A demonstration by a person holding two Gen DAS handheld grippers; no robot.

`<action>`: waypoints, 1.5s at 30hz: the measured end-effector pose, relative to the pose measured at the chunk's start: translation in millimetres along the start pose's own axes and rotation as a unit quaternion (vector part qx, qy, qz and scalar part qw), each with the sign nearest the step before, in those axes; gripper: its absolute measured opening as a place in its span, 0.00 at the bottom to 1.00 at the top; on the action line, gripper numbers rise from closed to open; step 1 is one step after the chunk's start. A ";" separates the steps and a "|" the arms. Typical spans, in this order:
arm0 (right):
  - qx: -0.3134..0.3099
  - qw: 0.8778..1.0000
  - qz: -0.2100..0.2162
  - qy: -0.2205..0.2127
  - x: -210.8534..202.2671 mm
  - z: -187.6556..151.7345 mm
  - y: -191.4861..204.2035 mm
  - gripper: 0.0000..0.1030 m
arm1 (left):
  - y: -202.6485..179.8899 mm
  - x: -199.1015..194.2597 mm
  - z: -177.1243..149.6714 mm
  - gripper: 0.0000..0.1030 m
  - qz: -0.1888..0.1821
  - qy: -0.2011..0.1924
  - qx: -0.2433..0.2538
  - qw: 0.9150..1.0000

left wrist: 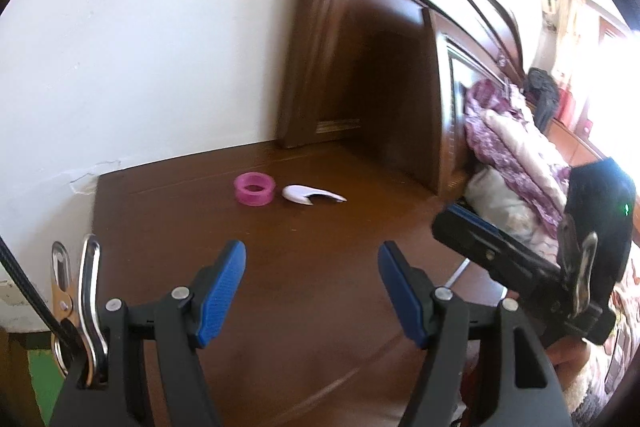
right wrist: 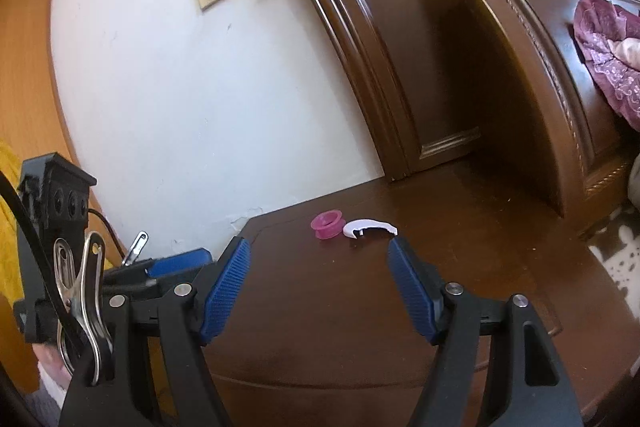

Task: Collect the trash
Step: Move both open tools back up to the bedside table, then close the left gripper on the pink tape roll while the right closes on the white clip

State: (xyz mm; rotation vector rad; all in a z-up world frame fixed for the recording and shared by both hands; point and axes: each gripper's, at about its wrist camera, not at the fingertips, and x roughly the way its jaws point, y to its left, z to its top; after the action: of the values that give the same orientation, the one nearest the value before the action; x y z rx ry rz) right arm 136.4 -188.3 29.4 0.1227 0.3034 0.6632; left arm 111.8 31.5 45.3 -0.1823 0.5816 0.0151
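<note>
Both tongs are held spread wide with nothing between the blue pads. The left gripper [left wrist: 312, 267] is parked over the near part of a dark wooden nightstand top [left wrist: 320, 307], and the right gripper [right wrist: 319, 259] is aimed at the same surface from slightly further right; it is also seen from the side at the right edge of the left view.

Further out, toward the back edge of the top near the wall, two small bits are found: a pink plastic ring [left wrist: 253, 188] standing on its flat face, and just beside it on the right a curved white plastic scrap [left wrist: 310, 195], lying flat. They're close but not seen touching. In the right view the white scrap [right wrist: 369, 228] sits just beyond the right finger tip, the pink ring [right wrist: 327, 225] a bit left of it.

No bin or bag is visible in either view, so where the trash goes can't be told. Past the nightstand, a carved headboard [left wrist: 452, 75] and a purple quilt [left wrist: 516, 147] are seen.

Judging by this, the approach to a pickup looks to be in hand. A low, flat pinch would be needed for the thin scrap; the ring should be easier, squeezed across its rim.
</note>
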 end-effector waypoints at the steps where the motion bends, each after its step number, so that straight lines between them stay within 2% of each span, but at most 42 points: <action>1: 0.000 1.000 -0.003 0.006 3.7 -0.3 -0.7 0.71 | 4.9 3.3 1.5 0.70 0.004 0.005 -0.006 1.000; 7: 0.012 0.999 -0.017 0.025 30.5 -0.8 -18.6 0.71 | 28.3 18.8 9.0 0.70 0.023 0.028 -0.015 0.999; 11: 0.018 0.999 -0.024 0.044 41.6 8.3 -24.1 0.71 | 48.8 41.4 15.6 0.71 0.052 0.041 -0.026 0.997; 14: -0.009 0.995 -0.054 0.078 53.9 17.8 -22.4 0.71 | 57.8 71.7 27.5 0.71 0.060 0.072 -0.033 0.995; 17: -0.034 0.987 -0.087 0.130 76.8 25.6 -25.0 0.71 | 63.8 100.3 47.9 0.71 0.038 0.095 -0.054 0.993; 19: -0.064 0.979 -0.101 0.168 94.8 30.5 -24.7 0.71 | 66.1 115.8 58.4 0.71 0.042 0.107 -0.057 0.992; 21: -0.140 0.968 -0.101 0.183 107.3 32.9 -14.5 0.71 | 71.4 134.8 64.7 0.71 0.055 0.126 -0.063 0.989; 23: -0.257 0.934 -0.138 0.207 119.4 26.4 3.7 0.71 | 80.2 149.1 66.1 0.71 0.057 0.142 -0.084 0.985; 25: -0.345 0.900 -0.149 0.220 129.1 15.1 16.2 0.71 | 86.6 155.8 63.2 0.71 0.052 0.154 -0.099 0.982; 26: -0.356 0.895 -0.142 0.228 133.4 12.6 16.5 0.71 | 89.4 158.2 61.9 0.70 0.051 0.159 -0.102 0.981; 28: -0.341 0.898 -0.122 0.249 142.6 12.8 8.6 0.71 | 91.6 157.9 63.4 0.68 0.056 0.152 -0.099 0.982; 29: -0.330 0.904 -0.115 0.245 144.4 16.1 4.7 0.71 | 93.4 158.4 64.0 0.67 0.050 0.154 -0.104 0.981; 32: -0.295 0.915 -0.119 0.249 153.1 23.6 -8.3 0.71 | 94.2 159.8 63.4 0.57 0.036 0.156 -0.109 0.981; 33: -0.289 0.917 -0.118 0.249 154.7 24.6 -9.5 0.71 | 92.9 160.8 63.2 0.48 0.040 0.155 -0.105 0.982; 34: -0.279 0.920 -0.114 0.252 156.2 26.0 -11.3 0.70 | 91.3 161.7 63.3 0.33 0.044 0.154 -0.101 0.982; 35: -0.277 0.920 -0.113 0.253 158.1 25.8 -11.2 0.68 | 88.9 163.0 62.6 0.27 0.038 0.154 -0.096 0.983; 36: -0.276 0.920 -0.111 0.254 158.2 26.1 -10.9 0.66 | 86.2 162.4 61.7 0.12 0.020 0.149 -0.091 0.984; 37: -0.278 0.920 -0.106 0.255 157.9 25.6 -9.6 0.56 | 84.6 161.2 61.0 0.07 0.011 0.147 -0.086 0.985; 38: -0.281 0.920 -0.097 0.256 158.0 25.0 -7.1 0.42 | 80.7 159.4 61.1 0.07 0.013 0.144 -0.077 0.986; 39: -0.280 0.920 -0.092 0.257 158.2 24.9 -5.1 0.32 | 79.3 156.6 61.4 0.07 0.017 0.137 -0.074 0.988; 40: -0.268 0.923 -0.091 0.261 159.1 24.6 -3.4 0.12 | 79.0 153.2 62.6 0.06 0.020 0.128 -0.074 0.989; 41: -0.260 0.925 -0.106 0.255 158.8 25.9 -3.6 0.07 | 79.4 149.0 63.8 0.06 0.019 0.121 -0.077 0.989; 42: -0.248 0.928 -0.117 0.252 159.1 27.6 -6.0 0.06 | 80.7 142.6 66.1 0.06 0.015 0.111 -0.084 0.990; 45: -0.192 0.944 -0.110 0.246 153.8 34.2 -15.7 0.02 | 85.0 124.0 70.8 0.06 0.004 0.081 -0.098 0.992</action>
State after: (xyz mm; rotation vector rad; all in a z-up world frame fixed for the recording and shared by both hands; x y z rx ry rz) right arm 271.1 -105.4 22.0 -0.4547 0.6515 0.5121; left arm 248.4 123.0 21.3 -0.3754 0.7421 0.0653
